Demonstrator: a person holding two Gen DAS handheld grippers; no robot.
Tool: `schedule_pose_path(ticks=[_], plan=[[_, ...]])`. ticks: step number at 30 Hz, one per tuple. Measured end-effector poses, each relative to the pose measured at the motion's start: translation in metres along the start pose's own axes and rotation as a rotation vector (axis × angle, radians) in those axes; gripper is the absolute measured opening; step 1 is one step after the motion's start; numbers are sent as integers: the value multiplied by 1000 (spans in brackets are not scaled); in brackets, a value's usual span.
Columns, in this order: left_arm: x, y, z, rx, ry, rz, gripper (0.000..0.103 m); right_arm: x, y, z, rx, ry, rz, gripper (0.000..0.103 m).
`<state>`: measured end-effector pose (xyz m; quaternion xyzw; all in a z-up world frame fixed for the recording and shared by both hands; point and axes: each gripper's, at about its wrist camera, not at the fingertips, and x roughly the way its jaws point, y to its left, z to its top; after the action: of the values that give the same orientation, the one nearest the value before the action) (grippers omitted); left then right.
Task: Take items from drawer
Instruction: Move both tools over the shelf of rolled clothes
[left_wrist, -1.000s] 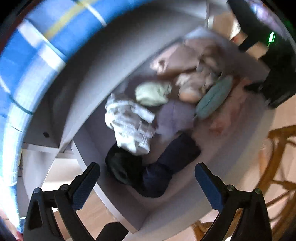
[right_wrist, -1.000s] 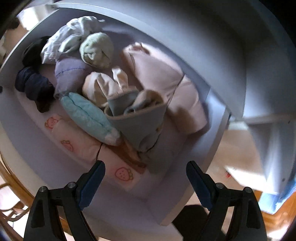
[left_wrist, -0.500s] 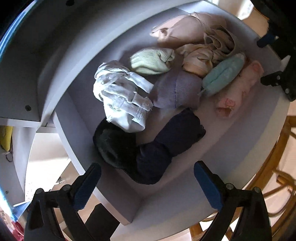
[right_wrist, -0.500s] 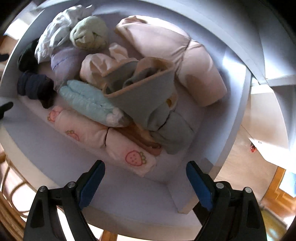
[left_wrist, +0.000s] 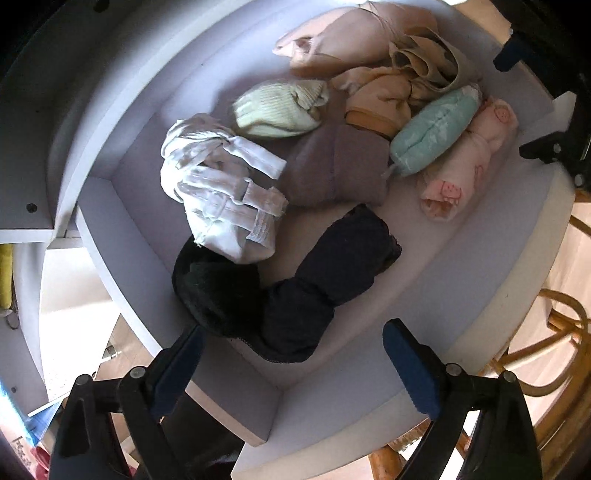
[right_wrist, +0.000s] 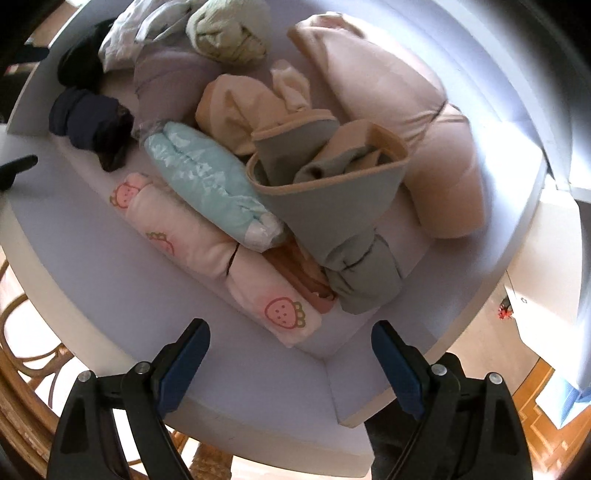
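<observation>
An open pale lilac drawer (left_wrist: 491, 295) (right_wrist: 110, 291) holds several rolled garments. My left gripper (left_wrist: 291, 354) hangs open just above a dark navy roll (left_wrist: 328, 284) and a black roll (left_wrist: 214, 291) at the drawer's near corner. Behind them lie a white bundle (left_wrist: 221, 195), a mauve roll (left_wrist: 336, 166) and a pale green roll (left_wrist: 280, 109). My right gripper (right_wrist: 290, 354) is open over the front wall, near a pink strawberry-print roll (right_wrist: 273, 299). A mint roll (right_wrist: 210, 188), a grey-green garment (right_wrist: 332, 206) and a beige garment (right_wrist: 402, 122) lie beyond it.
The other gripper's black body (left_wrist: 554, 85) shows at the far right of the left wrist view. A rattan chair (left_wrist: 546, 350) (right_wrist: 22, 354) stands under the drawer front. The white cabinet frame (left_wrist: 37, 206) is behind the drawer, with wooden floor (right_wrist: 476, 354) below.
Both grippers have come closer to the drawer and lower over its contents. The left view swung from the blue surface onto the dark rolls. Both stayed open.
</observation>
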<state>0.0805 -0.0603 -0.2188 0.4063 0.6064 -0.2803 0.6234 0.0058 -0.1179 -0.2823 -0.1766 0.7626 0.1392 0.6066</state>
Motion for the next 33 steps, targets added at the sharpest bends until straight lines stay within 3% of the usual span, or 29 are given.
schedule_pose_path(ticks=[9, 14, 33], plan=[[4, -12, 17, 52, -31, 36, 96, -6, 10, 9, 3, -12, 32, 91], [9, -18, 32, 62, -49, 60, 102, -9, 13, 16, -32, -37, 5, 92], [21, 7, 46, -32, -29, 106, 103, -61, -48, 30, 93, -152, -42, 92]])
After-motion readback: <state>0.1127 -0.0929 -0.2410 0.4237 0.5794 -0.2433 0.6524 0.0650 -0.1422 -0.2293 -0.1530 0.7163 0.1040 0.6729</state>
